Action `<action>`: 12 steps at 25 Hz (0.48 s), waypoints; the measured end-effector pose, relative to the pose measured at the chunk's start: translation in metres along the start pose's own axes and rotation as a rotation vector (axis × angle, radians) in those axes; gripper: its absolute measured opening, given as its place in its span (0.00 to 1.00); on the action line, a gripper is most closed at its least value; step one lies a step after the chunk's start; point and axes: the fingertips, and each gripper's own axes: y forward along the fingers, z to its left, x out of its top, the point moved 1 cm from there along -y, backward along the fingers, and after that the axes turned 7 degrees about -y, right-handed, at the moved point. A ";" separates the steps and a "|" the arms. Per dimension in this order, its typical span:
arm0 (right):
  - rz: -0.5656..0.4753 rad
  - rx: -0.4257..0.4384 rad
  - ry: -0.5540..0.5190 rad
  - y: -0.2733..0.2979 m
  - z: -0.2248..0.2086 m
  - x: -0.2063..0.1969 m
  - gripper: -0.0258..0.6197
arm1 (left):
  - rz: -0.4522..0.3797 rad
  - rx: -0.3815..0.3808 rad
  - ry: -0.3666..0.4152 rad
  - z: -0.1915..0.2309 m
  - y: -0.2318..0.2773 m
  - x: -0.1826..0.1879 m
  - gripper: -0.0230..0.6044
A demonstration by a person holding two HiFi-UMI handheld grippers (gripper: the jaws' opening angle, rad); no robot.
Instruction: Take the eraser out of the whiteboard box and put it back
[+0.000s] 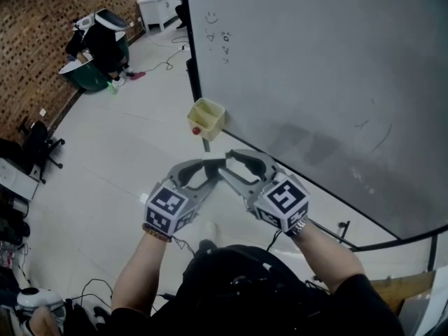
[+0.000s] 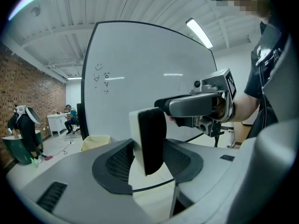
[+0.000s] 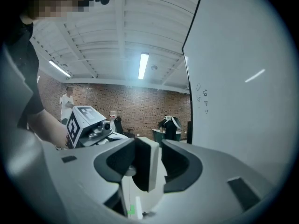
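Both my arms reach forward, tips meeting: my left gripper (image 1: 206,170) is clamped on the eraser (image 2: 149,139), while my right gripper (image 1: 238,163) has its fingers apart with the eraser between them. Beyond them, the yellow box (image 1: 208,110) sits at the whiteboard (image 1: 315,68) corner, something red (image 1: 196,130) at its lower edge, above the pale floor (image 1: 119,159).

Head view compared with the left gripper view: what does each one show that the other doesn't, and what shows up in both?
Only the head view: the left gripper seen from above and an office chair on the floor. Only the left gripper view: the eraser, upright and clamped between that gripper's jaws, and a ceiling light. Both: the whiteboard, the yellow box at its lower corner, and the right gripper.
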 end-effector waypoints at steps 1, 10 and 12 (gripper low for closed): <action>-0.006 -0.002 0.005 0.004 -0.003 0.001 0.37 | 0.002 0.002 -0.004 0.006 0.001 0.000 0.33; -0.019 -0.043 0.043 0.036 -0.035 0.000 0.37 | 0.018 0.026 0.002 0.070 0.018 0.008 0.33; -0.012 -0.056 0.051 0.044 -0.044 -0.001 0.37 | 0.023 0.029 0.005 0.084 0.024 0.011 0.33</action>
